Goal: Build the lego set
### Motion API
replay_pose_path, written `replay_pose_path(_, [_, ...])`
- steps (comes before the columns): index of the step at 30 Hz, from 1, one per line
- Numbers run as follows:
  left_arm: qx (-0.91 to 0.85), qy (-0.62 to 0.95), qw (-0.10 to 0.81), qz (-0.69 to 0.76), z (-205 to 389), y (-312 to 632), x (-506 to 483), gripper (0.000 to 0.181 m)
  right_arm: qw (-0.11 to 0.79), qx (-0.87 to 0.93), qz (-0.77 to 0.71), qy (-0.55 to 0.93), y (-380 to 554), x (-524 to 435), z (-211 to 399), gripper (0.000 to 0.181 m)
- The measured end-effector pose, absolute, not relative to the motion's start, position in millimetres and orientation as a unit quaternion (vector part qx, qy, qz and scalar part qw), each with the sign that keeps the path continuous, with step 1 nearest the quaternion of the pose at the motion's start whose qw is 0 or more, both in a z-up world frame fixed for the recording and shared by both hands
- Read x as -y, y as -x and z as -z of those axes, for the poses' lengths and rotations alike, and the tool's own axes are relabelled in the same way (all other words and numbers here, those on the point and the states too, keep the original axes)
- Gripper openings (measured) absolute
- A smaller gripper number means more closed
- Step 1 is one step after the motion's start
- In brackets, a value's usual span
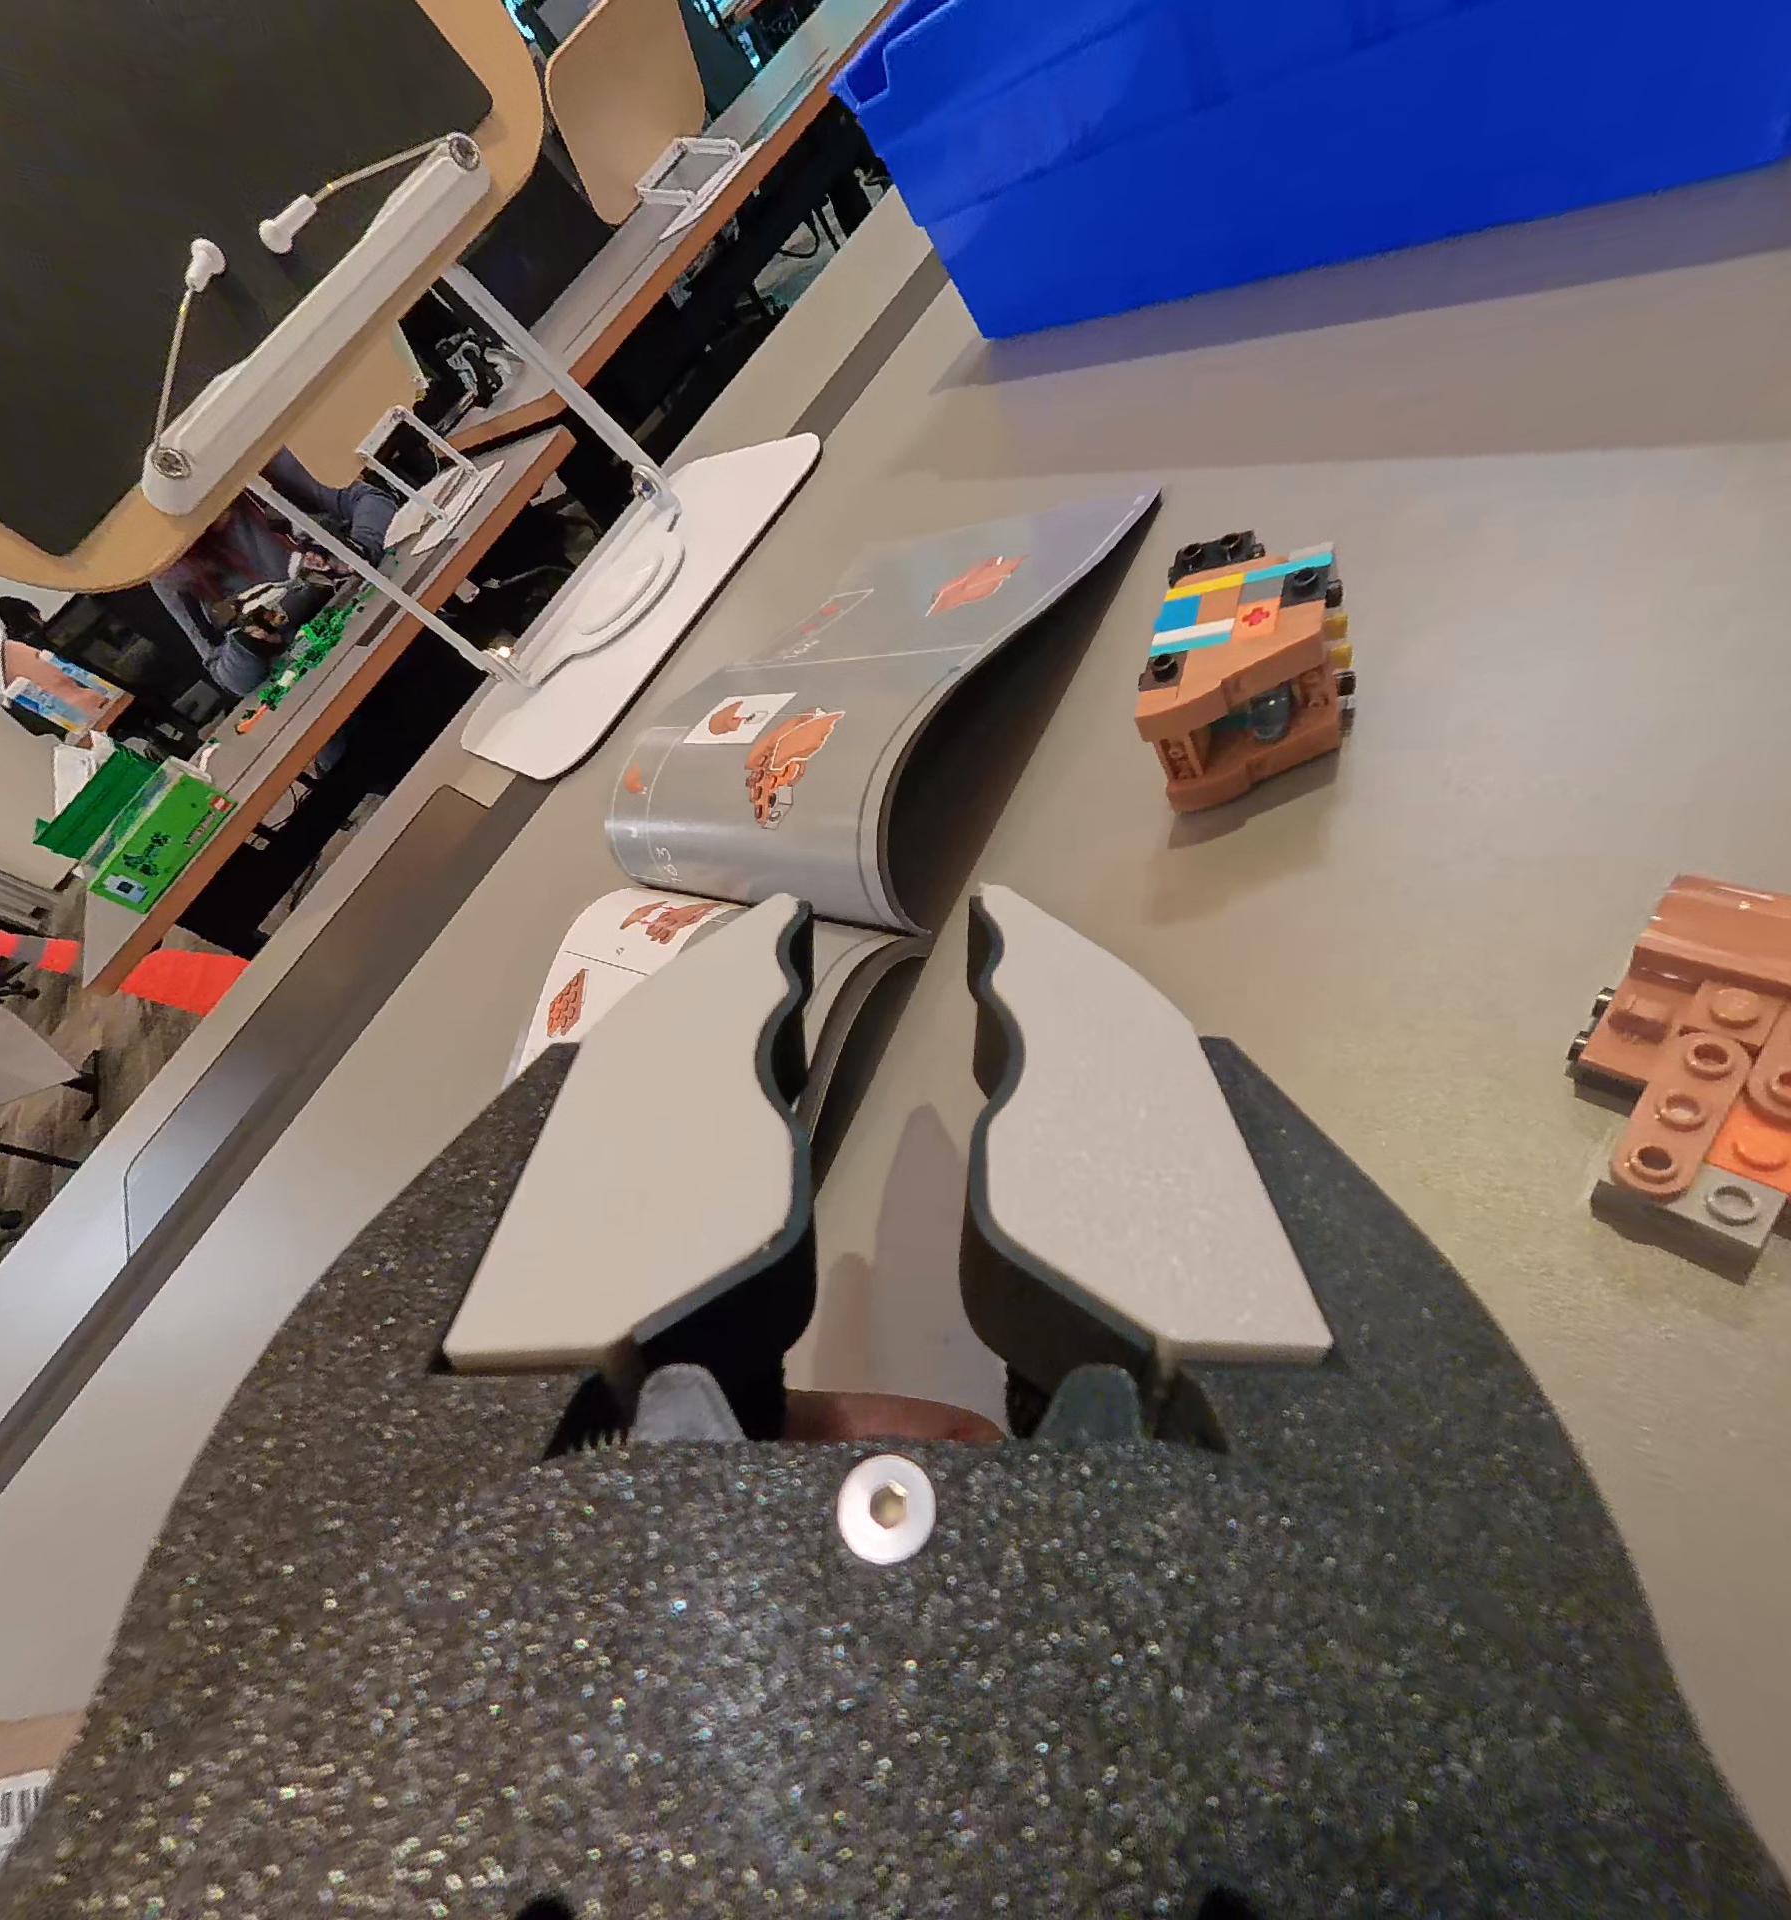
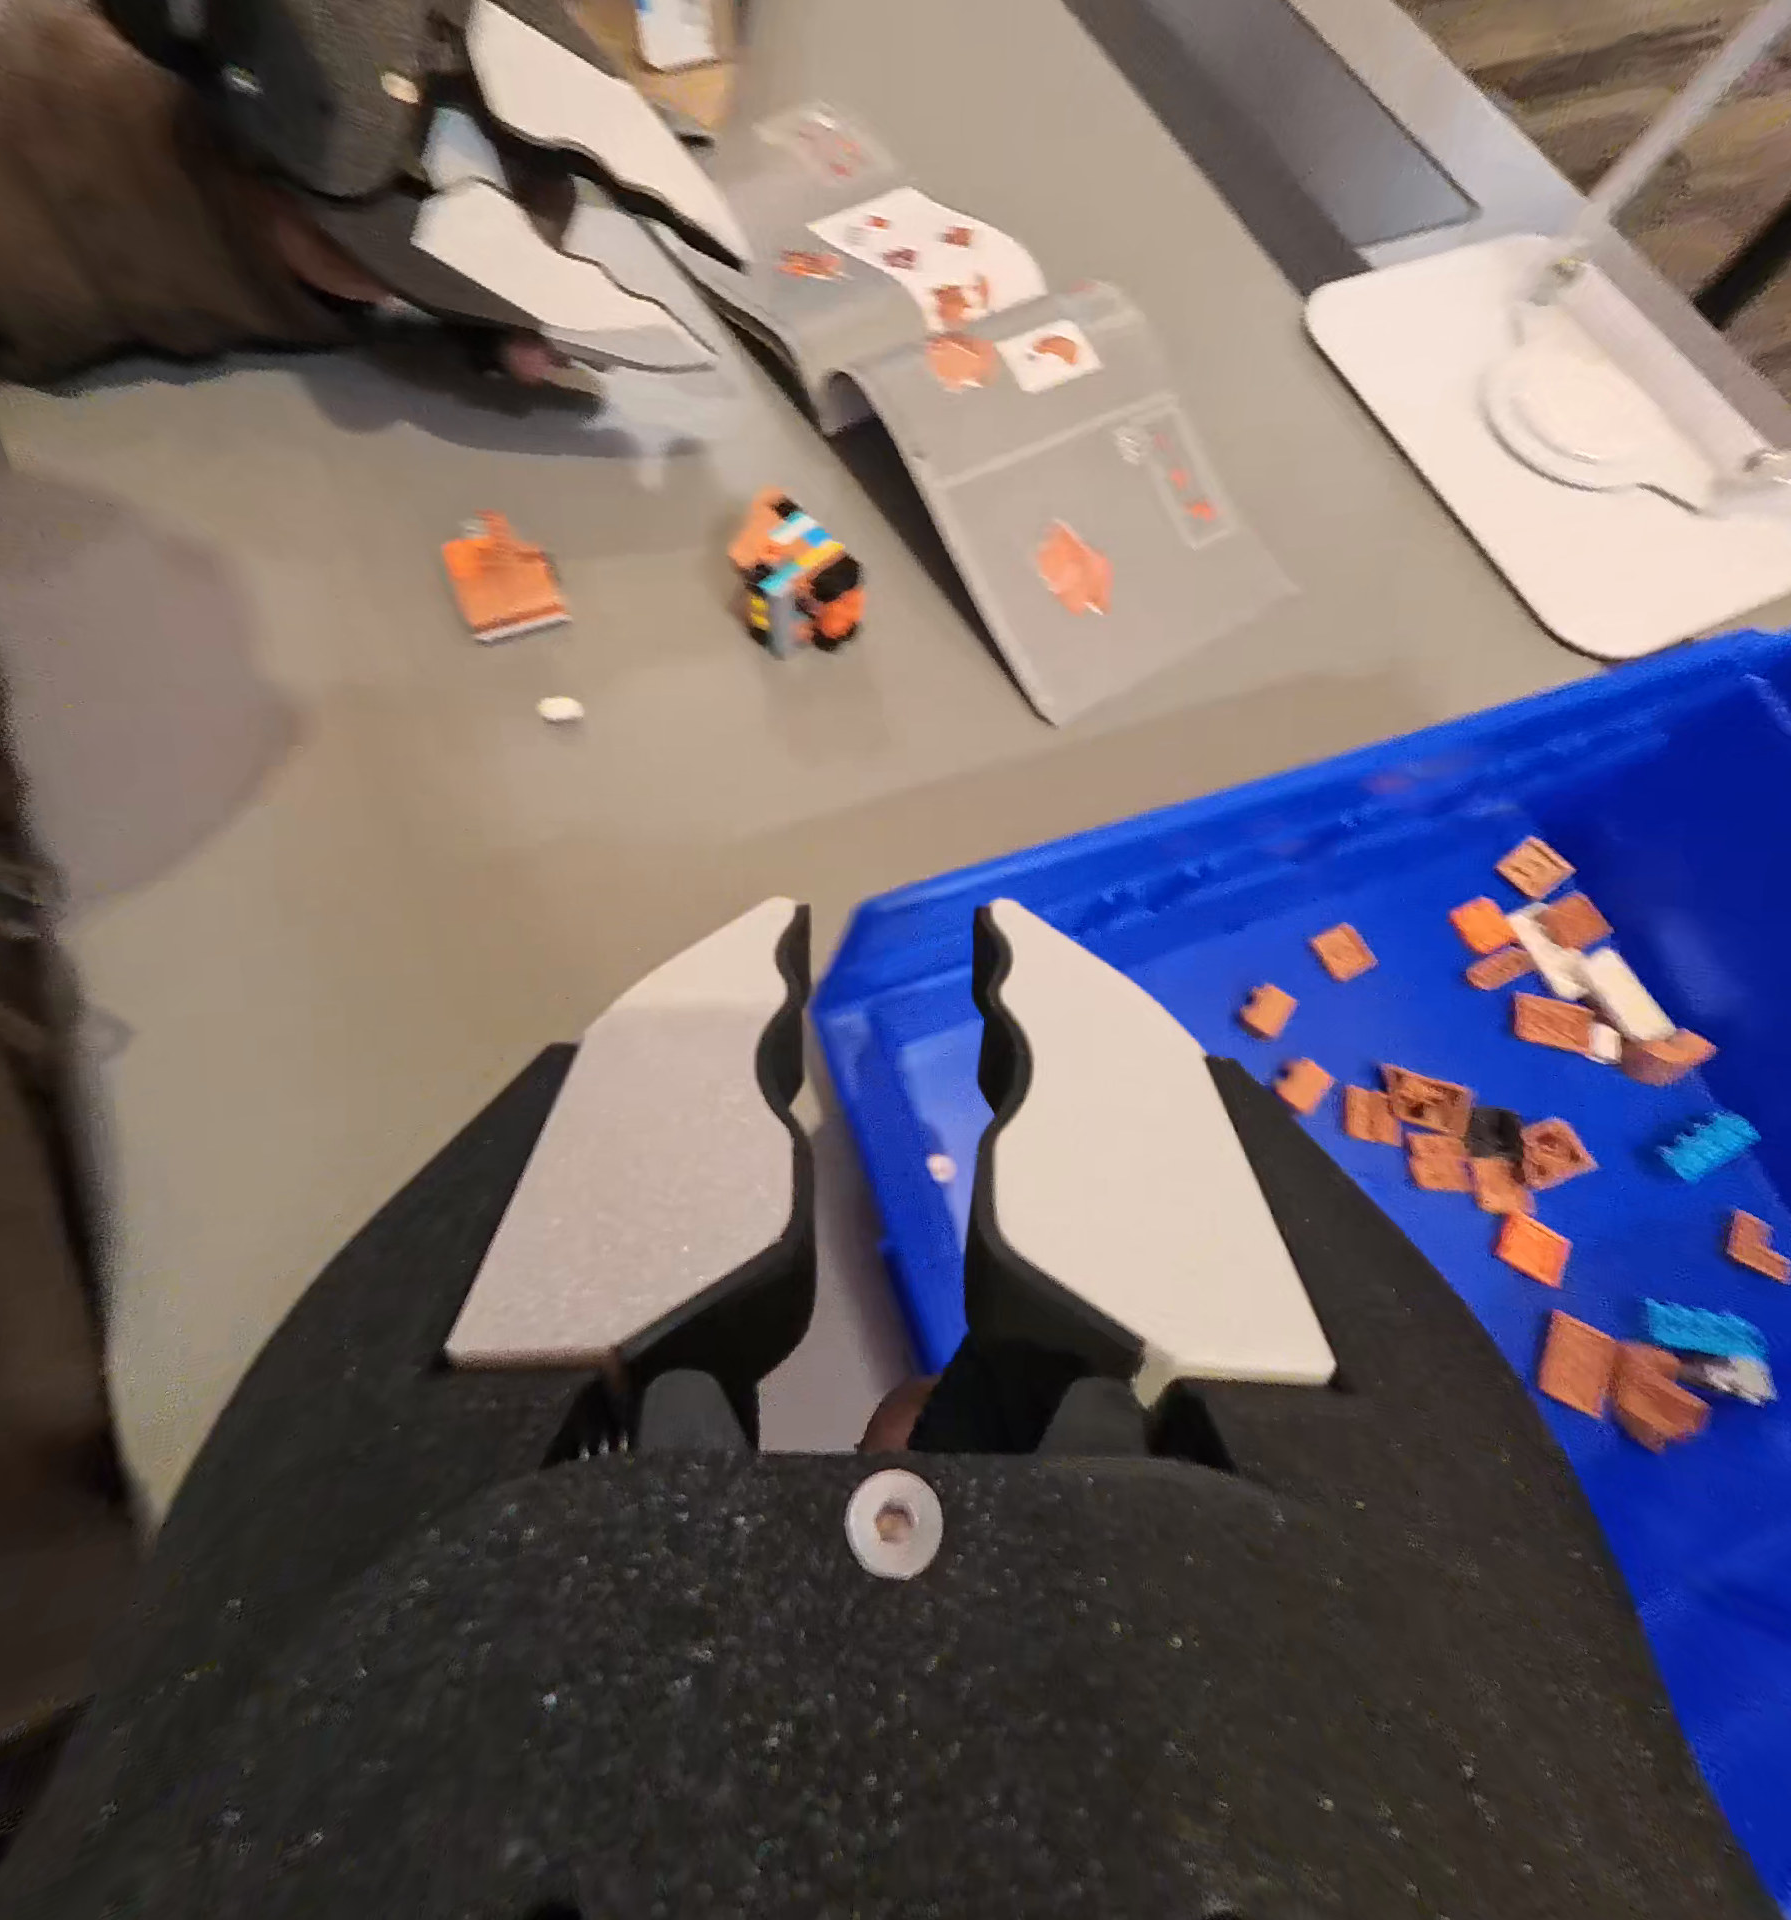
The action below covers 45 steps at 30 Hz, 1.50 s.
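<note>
My left gripper [image 1: 889,920] is open and empty, hovering over the spine of the open instruction booklet [image 1: 829,727]. A blocky brown built piece [image 1: 1246,681] lies right of the booklet. A flat brown and orange plate assembly [image 1: 1743,1070] lies at the right edge. My right gripper [image 2: 889,925] is open and empty, above the near corner of the blue bin [image 2: 1234,862], which holds several loose brown, orange, white and teal pieces [image 2: 1473,1132]. In the right wrist view the left gripper [image 2: 704,301] shows far off by the booklet [image 2: 1026,416], with the blocky piece [image 2: 792,571] and the plate assembly [image 2: 504,577] on the table.
A white stand base [image 1: 652,592] with thin rods sits beyond the booklet near the table's far edge; it also shows in the right wrist view [image 2: 1566,436]. A small white piece [image 2: 560,710] lies on the grey table [image 2: 455,831]. A brown sleeve [image 2: 60,177] is at the left. There is about 25 cm between the tips of the two grippers.
</note>
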<state>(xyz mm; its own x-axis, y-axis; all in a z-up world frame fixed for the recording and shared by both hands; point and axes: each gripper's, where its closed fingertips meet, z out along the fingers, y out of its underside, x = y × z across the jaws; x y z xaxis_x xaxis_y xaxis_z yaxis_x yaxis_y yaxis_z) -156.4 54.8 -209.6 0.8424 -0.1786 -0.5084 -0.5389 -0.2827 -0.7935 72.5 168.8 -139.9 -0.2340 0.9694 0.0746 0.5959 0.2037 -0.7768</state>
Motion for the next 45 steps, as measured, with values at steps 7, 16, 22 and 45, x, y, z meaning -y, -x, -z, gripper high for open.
replay_pose_path(7, [-0.224,0.785,0.554,-0.166,209,160,-54,0.028,0.319,0.706,-0.295,0.56,-65,-201,142,0.029])
replay_pose_path(16, [-0.229,0.784,0.552,-0.166,210,158,-54,0.028,0.32,0.701,-0.294,0.565,-61,-209,149,0.029])
replay_pose_path(22, [-0.229,0.784,0.552,-0.167,209,158,-54,0.028,0.323,0.699,-0.289,0.569,-60,-216,149,0.029])
replay_pose_path(45, [-0.235,0.781,0.553,-0.169,208,155,-54,0.028,0.306,0.731,-0.2,0.576,-67,-253,154,0.029])
